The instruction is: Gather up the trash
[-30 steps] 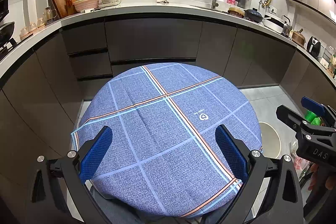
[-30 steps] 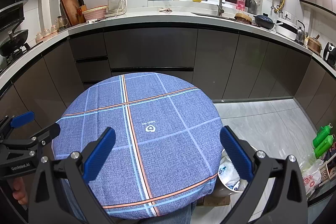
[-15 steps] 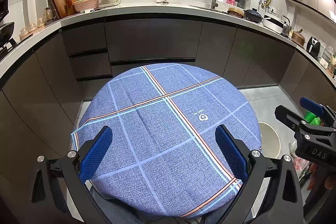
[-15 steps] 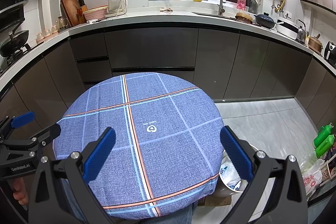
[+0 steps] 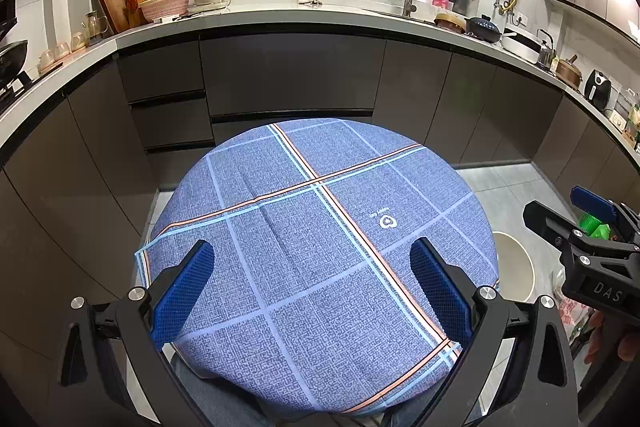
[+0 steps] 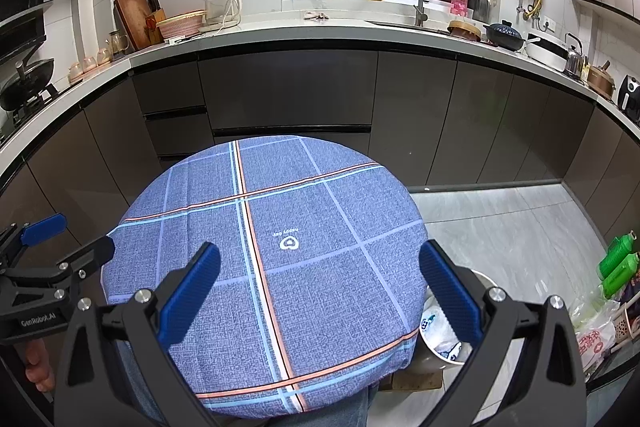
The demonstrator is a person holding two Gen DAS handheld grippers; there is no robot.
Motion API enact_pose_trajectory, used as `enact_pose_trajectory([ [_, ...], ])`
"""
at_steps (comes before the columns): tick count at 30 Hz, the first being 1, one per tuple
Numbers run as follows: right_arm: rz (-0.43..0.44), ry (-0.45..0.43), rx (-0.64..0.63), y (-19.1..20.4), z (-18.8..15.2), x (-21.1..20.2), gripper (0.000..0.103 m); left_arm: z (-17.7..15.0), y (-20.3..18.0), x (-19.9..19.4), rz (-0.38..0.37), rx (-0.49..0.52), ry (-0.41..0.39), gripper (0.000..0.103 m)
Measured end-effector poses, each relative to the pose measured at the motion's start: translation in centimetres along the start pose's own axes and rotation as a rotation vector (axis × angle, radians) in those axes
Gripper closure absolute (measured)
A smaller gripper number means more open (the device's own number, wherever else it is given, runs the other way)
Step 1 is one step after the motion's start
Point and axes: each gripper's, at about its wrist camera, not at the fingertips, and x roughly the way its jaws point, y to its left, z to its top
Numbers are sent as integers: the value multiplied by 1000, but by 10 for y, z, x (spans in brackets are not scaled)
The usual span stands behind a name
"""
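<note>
A round table under a blue plaid cloth (image 5: pixel 320 235) fills the middle of both views; it also shows in the right wrist view (image 6: pixel 272 247). No loose trash lies on the cloth. My left gripper (image 5: pixel 312 291) is open and empty above the table's near edge. My right gripper (image 6: pixel 320 291) is open and empty, also above the near edge. A white bin (image 6: pixel 444 331) with crumpled white and blue wrappers inside stands on the floor right of the table; its rim shows in the left wrist view (image 5: pixel 516 267).
Dark kitchen cabinets (image 6: pixel 288 95) under a white counter (image 6: pixel 320 27) curve behind the table. Green bottles (image 6: pixel 618 263) and plastic bags (image 6: pixel 596 331) sit on the floor at the right. Grey tiled floor (image 6: pixel 500 223) lies right of the table.
Both grippers have stayed open and nearly still; the views have shifted only slightly.
</note>
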Motion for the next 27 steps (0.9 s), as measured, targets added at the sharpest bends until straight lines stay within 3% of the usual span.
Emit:
enact_pose_trajectory([
  [27,0,1,1,-1,-1,0,3,0,6,6,15,-9,3,8],
])
